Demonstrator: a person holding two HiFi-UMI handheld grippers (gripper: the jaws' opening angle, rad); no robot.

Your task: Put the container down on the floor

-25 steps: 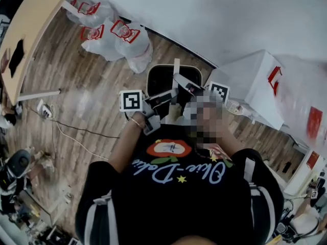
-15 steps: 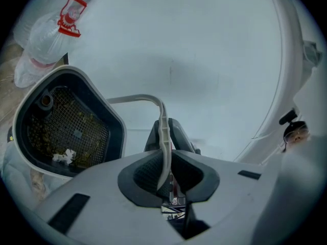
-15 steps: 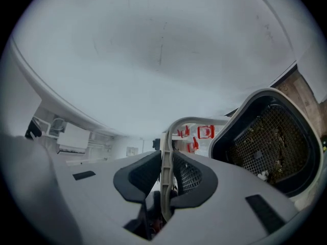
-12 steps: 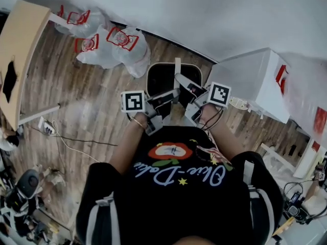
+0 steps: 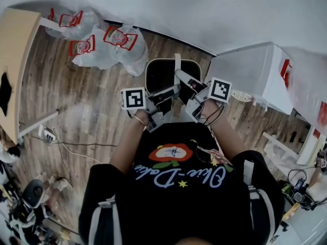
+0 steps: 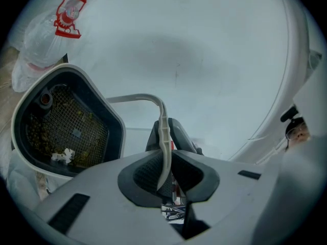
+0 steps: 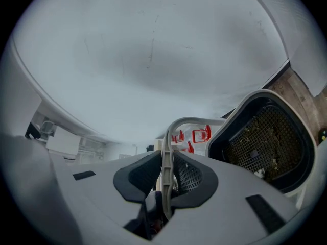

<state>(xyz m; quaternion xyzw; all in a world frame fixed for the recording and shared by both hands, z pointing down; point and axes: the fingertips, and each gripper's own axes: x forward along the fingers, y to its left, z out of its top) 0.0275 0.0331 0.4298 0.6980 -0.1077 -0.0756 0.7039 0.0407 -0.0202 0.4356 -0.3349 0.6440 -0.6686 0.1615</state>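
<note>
Container (image 5: 171,75) just ahead of both tools: black shell, pale rim, mesh liner inside. Left tool (image 6: 164,173) pinched down narrow on the thin white handle (image 6: 162,131), with the pads squeezing it from both sides. Same deal with the right tool (image 7: 166,180), clamped on that same loop from the other side. Seen from the left tool, container body off to its left and a bit ahead; seen from the right tool, off to its right.

Can't tell whether the base is touching the wood floor (image 5: 92,106) or hanging just above it, underside hidden in every view. Lower stretch of the handle lost behind the tool bodies too. Bits lying on the mesh too small and murky to name.

Out beyond the left tool, white plastic bags (image 5: 115,45) with red print, lettering unreadable. Close beside the right tool, big white box (image 5: 255,75), far end cropped. Desk (image 5: 15,50) well out past the left tool, cut off at the edge.
</note>
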